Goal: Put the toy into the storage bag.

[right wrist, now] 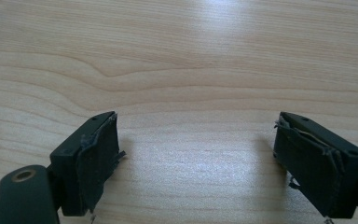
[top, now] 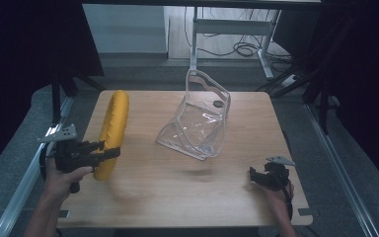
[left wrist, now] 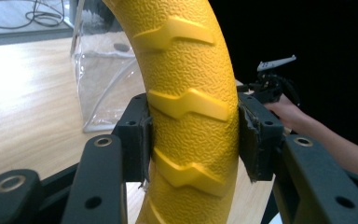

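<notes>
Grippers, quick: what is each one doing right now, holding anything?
Left gripper: shut on the yellow ring.
Right gripper: open, holding nothing, over the table.

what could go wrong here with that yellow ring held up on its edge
The left tongs pinch the yellow ring at only one spot low on its rim, so the tall ring may pivot or slip between the pads. The clear plastic bag stands close by and looks light; a swinging ring could knock it over. The right tongs are open over bare wooden table, too far to steady either.
</notes>
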The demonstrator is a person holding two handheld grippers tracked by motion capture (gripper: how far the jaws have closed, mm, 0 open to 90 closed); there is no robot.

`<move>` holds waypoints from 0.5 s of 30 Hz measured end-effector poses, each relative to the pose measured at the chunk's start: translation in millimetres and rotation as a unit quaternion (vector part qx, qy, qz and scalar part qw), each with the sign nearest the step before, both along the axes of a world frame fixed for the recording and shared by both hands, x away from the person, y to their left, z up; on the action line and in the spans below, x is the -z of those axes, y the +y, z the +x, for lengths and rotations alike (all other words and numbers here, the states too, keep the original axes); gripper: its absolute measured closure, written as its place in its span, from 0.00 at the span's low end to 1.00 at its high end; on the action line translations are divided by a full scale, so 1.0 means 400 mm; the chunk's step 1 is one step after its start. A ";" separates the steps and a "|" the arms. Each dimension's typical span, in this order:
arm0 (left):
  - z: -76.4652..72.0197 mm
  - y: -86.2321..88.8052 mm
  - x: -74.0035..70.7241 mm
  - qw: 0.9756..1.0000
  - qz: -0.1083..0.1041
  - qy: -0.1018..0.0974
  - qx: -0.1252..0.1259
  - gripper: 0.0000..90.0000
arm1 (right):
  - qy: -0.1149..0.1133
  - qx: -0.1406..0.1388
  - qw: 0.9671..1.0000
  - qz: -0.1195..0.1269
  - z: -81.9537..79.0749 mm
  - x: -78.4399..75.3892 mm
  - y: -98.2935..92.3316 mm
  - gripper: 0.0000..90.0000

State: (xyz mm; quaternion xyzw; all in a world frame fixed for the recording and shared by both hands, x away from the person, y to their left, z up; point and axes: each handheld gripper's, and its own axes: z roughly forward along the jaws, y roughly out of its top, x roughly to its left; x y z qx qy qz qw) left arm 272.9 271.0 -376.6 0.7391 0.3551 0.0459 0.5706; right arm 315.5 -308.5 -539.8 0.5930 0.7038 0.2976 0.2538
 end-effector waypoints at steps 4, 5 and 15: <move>0.003 -0.004 -0.004 1.000 -0.013 0.000 0.000 0.58 | 0.000 0.000 1.000 0.000 0.000 0.000 0.000 0.16; 0.004 -0.006 -0.004 1.000 -0.016 0.000 0.000 0.58 | 0.000 0.000 1.000 0.000 0.000 0.000 0.000 0.16; 0.013 -0.024 -0.011 0.999 -0.049 -0.005 -0.003 0.57 | 0.000 0.000 1.000 0.000 0.000 0.000 0.000 0.16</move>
